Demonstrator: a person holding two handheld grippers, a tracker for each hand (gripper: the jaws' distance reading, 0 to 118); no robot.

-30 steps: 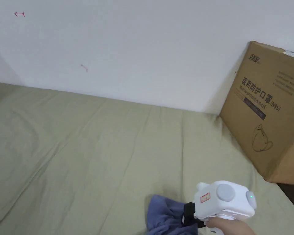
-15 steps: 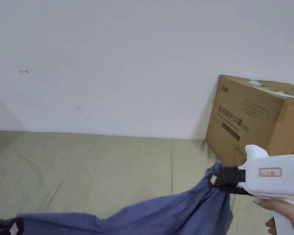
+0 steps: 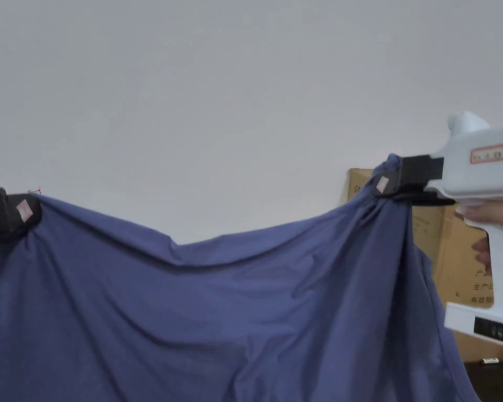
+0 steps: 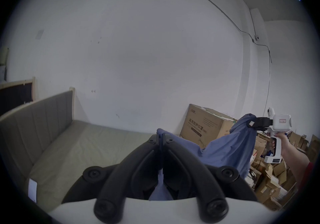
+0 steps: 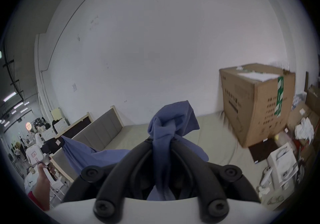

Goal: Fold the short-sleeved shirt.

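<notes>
Nearest, the blue short-sleeved shirt hangs in the air as a sagging curtain, its top edge pinched at the left by the left gripper and at the right by the right gripper, each with its jaws clenched on a bunch of cloth. To do this step well, I judge the two grippers should draw apart until the sag goes, kept level. The cloth can then be lowered flat onto the olive bed beyond, clear of the cardboard box at the far right.
</notes>
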